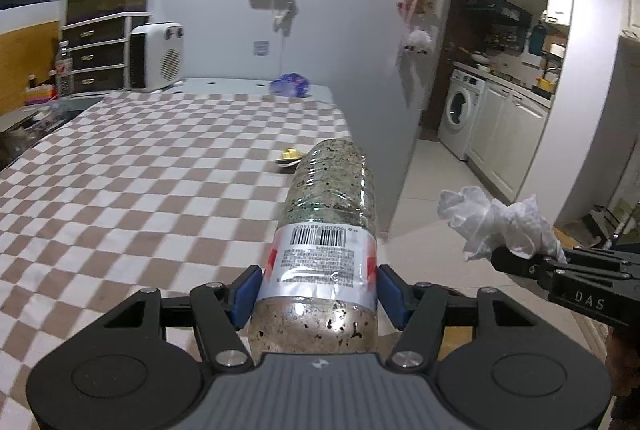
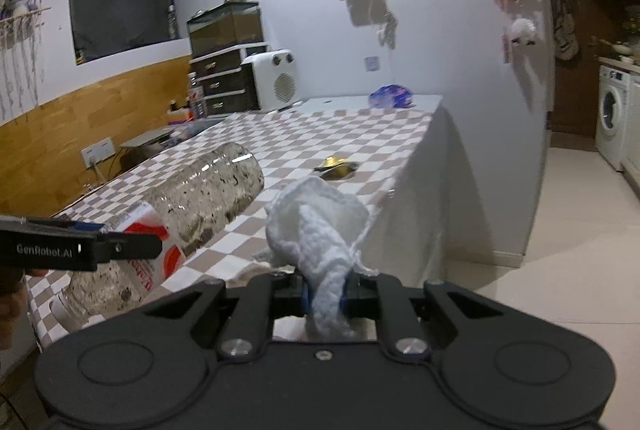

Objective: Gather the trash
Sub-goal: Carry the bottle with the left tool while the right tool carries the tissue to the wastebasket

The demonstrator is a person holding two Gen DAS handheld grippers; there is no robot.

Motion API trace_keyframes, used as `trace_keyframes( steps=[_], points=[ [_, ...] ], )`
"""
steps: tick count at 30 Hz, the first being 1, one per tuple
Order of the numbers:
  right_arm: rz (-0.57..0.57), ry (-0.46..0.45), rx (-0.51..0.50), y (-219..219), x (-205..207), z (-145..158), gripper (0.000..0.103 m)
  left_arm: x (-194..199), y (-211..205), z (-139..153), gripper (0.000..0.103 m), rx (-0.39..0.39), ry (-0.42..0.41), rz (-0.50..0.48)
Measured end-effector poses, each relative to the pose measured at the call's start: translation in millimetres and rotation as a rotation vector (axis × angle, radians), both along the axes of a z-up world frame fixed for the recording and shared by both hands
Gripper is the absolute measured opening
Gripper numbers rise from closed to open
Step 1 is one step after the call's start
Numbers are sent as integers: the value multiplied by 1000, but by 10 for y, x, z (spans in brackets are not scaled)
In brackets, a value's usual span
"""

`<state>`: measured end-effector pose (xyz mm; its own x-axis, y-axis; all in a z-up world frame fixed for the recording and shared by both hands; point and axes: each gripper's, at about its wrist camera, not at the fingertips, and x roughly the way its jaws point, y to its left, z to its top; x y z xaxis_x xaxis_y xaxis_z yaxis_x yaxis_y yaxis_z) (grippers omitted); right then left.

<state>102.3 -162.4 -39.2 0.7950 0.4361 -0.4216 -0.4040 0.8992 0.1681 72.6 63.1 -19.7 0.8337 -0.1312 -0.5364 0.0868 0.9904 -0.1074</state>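
Two hand-held grippers are raised above a worktop (image 1: pixel 140 166) covered in a brown-and-white checked cloth, each carrying a piece of trash.

The left gripper (image 1: pixel 318 288) has its blue-padded fingers (image 1: pixel 245 290) pressed on either side of a clear plastic bottle (image 1: pixel 328 214), clamped at the white barcode label around its middle. The bottle lies along the gripper's line, base pointing away, and its inside is grimy and speckled. Gripping at the label band, near the middle, likely keeps the bottle balanced rather than drooping.

The right gripper (image 2: pixel 324 296) has its fingers nearly closed, pinching a crumpled white tissue (image 2: pixel 320 230). Most of the wad billows above and ahead of the fingers, and a twisted tail hangs down through them — a narrow pinch is all such soft paper needs.

Both loads are held clear of the cloth, side by side at the worktop's near corner, the tissue out past its edge over the pale floor tiles. That suggests they are being carried off to a bin, though no bin is in view.

On the worktop a small gold wrapper (image 2: pixel 335 166) lies near the right edge, and a crumpled blue-purple bag (image 2: pixel 390 96) sits at the far end by the wall — probably trash yet to be collected. A white fan heater (image 2: pixel 276 80) stands at the far end too.
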Motion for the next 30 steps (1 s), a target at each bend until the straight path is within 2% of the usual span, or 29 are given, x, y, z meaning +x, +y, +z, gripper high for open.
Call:
trace_keyframes(
  steps=[9,14,21,30],
  points=[
    [-104,-26,-4,-597,-139,55,14,165,-676,53,62,-5,3,-103],
    [-175,-23,-1,-931,-160,32,14,360,-1028,4,61,-1,40,-176],
    [-265,8,-2,-1292,-110,-116,14,745,-1504,-208,61,-19,123,-274],
    [-362,89,8,-1574,101,-437,14,1353,-1932,-619,61,-52,283,-344]
  ],
)
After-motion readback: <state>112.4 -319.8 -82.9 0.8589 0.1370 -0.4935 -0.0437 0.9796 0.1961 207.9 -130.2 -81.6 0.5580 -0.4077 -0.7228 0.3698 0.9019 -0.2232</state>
